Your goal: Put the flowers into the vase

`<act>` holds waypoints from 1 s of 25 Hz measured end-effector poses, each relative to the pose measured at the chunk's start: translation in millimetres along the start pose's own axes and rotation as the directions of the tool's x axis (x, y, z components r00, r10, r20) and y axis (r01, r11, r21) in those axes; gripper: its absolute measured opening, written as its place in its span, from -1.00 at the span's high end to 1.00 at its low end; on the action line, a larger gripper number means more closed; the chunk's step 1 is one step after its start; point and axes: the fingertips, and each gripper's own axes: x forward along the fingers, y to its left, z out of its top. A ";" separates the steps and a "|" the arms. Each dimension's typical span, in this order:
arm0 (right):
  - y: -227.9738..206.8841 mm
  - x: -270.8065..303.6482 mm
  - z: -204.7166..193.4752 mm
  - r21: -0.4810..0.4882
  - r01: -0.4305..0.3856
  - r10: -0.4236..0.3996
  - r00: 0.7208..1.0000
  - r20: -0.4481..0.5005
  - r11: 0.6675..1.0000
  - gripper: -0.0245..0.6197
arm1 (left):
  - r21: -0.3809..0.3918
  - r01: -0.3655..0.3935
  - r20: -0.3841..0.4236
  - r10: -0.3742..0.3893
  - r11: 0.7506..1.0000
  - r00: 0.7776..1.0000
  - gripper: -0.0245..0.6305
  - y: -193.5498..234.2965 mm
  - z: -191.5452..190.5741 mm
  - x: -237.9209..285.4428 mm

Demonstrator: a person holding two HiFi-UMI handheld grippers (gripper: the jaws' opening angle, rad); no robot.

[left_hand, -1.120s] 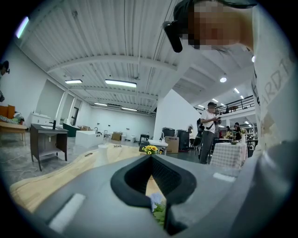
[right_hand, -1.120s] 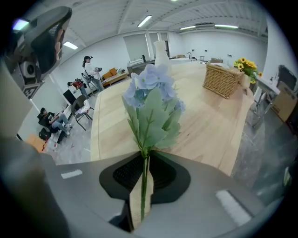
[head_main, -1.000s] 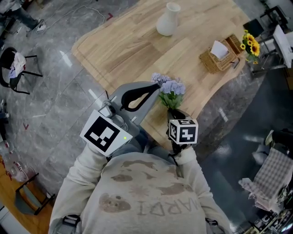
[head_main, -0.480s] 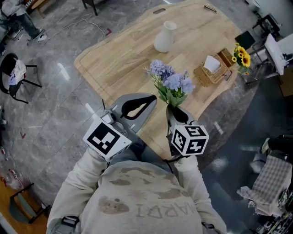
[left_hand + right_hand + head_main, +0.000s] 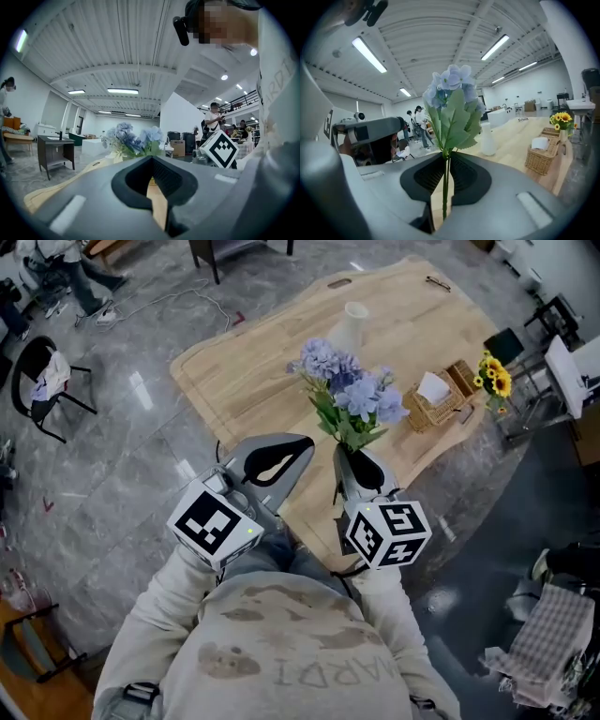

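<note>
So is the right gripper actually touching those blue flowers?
Touching. The right gripper view shows it plainly: the right gripper has its jaws closed on the green stems of the flowers, and the blooms stand upright above them.

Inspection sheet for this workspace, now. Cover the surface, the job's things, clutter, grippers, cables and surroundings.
Surface: wooden table, mostly bare.
Job's things: blue flowers held upright above the table's near edge; white vase stands upright on the far part of the table, nothing in its neck.
Clutter: wicker basket holding white tissue; sunflowers by the table's right edge.
Grippers: right gripper has its fingers shut on the flowers' stems; left gripper has its fingers together and holds nothing.
Cables: one cable lies loose on the floor beyond the table.
Surroundings: grey polished floor; black chair with cloth on it; people in the background.
</note>
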 end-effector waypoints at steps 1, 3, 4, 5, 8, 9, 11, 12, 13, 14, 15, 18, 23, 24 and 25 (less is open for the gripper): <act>3.9 -1.7 5.7 -0.006 -0.015 0.016 1.000 0.019 1.000 0.74 | 0.000 -0.008 0.001 0.008 1.000 1.000 0.92 -1.1 1.4 -2.7; 10.5 -5.6 16.7 -0.020 -0.045 0.046 0.997 0.055 0.999 0.74 | 0.010 -0.024 0.002 0.024 1.000 1.000 0.93 -4.4 4.8 -7.0; 13.1 -7.6 21.8 -0.028 -0.056 0.058 0.996 0.072 0.998 0.74 | 0.019 -0.032 0.002 0.032 0.999 0.999 0.92 -5.8 6.5 -8.6; 15.5 -9.6 26.4 -0.036 -0.065 0.068 0.994 0.087 0.997 0.74 | 0.029 -0.041 0.000 0.041 0.999 0.999 0.93 -7.0 7.9 -10.2; 23.2 -15.7 37.7 -0.059 -0.080 0.087 0.988 0.128 0.995 0.74 | 0.038 -0.052 -0.001 0.052 0.998 0.999 0.92 -10.2 11.4 -17.4; 25.9 -17.9 41.0 -0.066 -0.082 0.091 0.986 0.141 0.994 0.74 | 0.037 -0.051 0.003 0.051 0.998 0.999 0.92 -11.2 12.8 -20.8; 30.2 -21.6 47.8 -0.080 -0.081 0.094 0.982 0.167 0.993 0.74 | 0.037 -0.057 0.014 0.056 0.998 0.998 0.92 -11.1 14.4 -28.0; 31.7 -22.5 51.1 -0.087 -0.078 0.093 0.980 0.178 0.993 0.74 | 0.037 -0.063 0.019 0.062 0.997 0.998 0.93 -9.5 14.5 -31.4; 32.7 -22.8 54.0 -0.090 -0.074 0.090 0.978 0.188 0.993 0.74 | 0.035 -0.068 0.022 0.067 0.997 0.997 0.93 -7.4 14.3 -34.2; 33.1 -22.7 56.6 -0.091 -0.070 0.087 0.977 0.196 0.993 0.74 | 0.030 -0.070 0.025 0.069 0.997 0.997 0.92 -4.9 14.1 -35.9; 32.6 -22.2 59.2 -0.091 -0.066 0.083 0.976 0.202 0.994 0.74 | 0.024 -0.069 0.028 0.068 0.997 0.997 0.93 -1.9 14.0 -36.2; 27.6 -15.5 68.7 -0.091 -0.041 0.060 0.973 0.221 0.995 0.74 | 0.025 -0.061 0.042 0.060 0.998 0.997 0.92 12.7 16.0 -31.3; 23.3 16.8 95.1 -0.056 0.030 -0.015 0.964 0.265 0.998 0.74 | 0.028 0.012 0.048 -0.013 1.000 0.999 0.92 57.6 23.1 -23.5; 23.1 26.1 102.4 -0.049 0.053 -0.038 0.960 0.276 0.997 0.74 | 0.028 0.034 0.043 -0.035 0.999 0.998 0.93 69.4 24.8 -22.2; 23.6 36.1 109.7 -0.042 0.076 -0.061 0.956 0.287 0.996 0.74 | 0.028 0.056 0.039 -0.058 0.998 0.998 0.93 81.7 26.4 -21.5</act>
